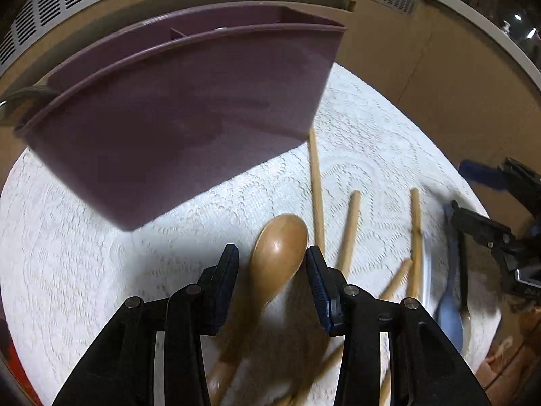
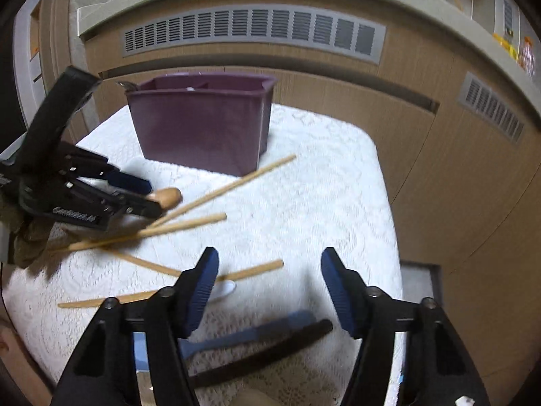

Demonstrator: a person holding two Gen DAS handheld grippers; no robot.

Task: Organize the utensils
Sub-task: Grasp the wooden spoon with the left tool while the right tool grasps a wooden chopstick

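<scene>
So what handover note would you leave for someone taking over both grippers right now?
Left gripper: open, straddling the wooden spoon bowl, not clamped.
Right gripper: open, empty, above the blue utensil and black utensil.
Purple organizer stands at the back of the white cloth.
Wooden sticks lie loose on the cloth.
Left to do: nearly everything; the organizer's contents cannot be made out.

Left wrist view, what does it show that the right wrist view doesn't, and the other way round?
Only the left wrist view shows the wooden spoon's whole bowl, lying between the open left gripper's fingers. Only the right wrist view shows the black handle lying beside the blue utensil under the open right gripper. Both show the purple caddy, wooden sticks and white cloth.
</scene>
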